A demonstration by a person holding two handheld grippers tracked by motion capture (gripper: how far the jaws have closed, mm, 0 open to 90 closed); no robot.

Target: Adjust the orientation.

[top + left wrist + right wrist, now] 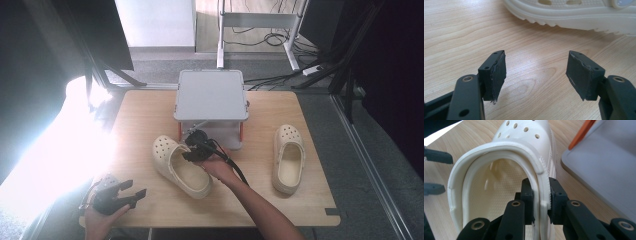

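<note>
Two cream perforated clogs lie on the wooden table [145,115]. One clog [172,167] lies near the middle, its toe pointing to the far left; the other clog [288,159] lies at the right. My right gripper [192,152] is shut on the near clog's side wall [499,170]: in the right gripper view [541,197] one jaw is inside the shoe and one outside. My left gripper [132,192] rests open at the front left corner, holding nothing. In the left gripper view [536,75] its jaws stand wide above bare wood, with the clog's sole [574,15] beyond them.
A grey flat-topped box [211,95] on orange legs stands at the back middle of the table, just behind the held clog and close to my right gripper. Its grey top [604,165] and an orange leg [581,133] lie right of the shoe. Strong glare washes out the left side.
</note>
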